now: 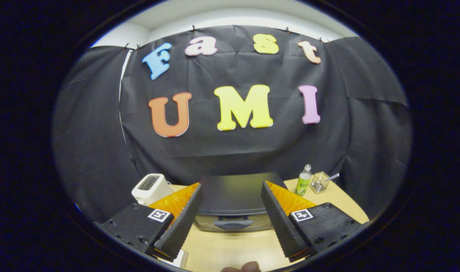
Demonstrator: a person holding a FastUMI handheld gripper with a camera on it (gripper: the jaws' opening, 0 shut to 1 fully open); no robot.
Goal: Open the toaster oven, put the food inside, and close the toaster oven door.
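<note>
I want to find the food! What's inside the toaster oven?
Can't tell. The toaster oven sits shut beyond the open fingers; only its dark top, glass door and handle show.

Black toaster oven (233,196) on the table (230,249), upright, door closed, dark handle across its front, seen from above, just ahead of the hand-held gripper (232,200), fingers spread wide.
</note>
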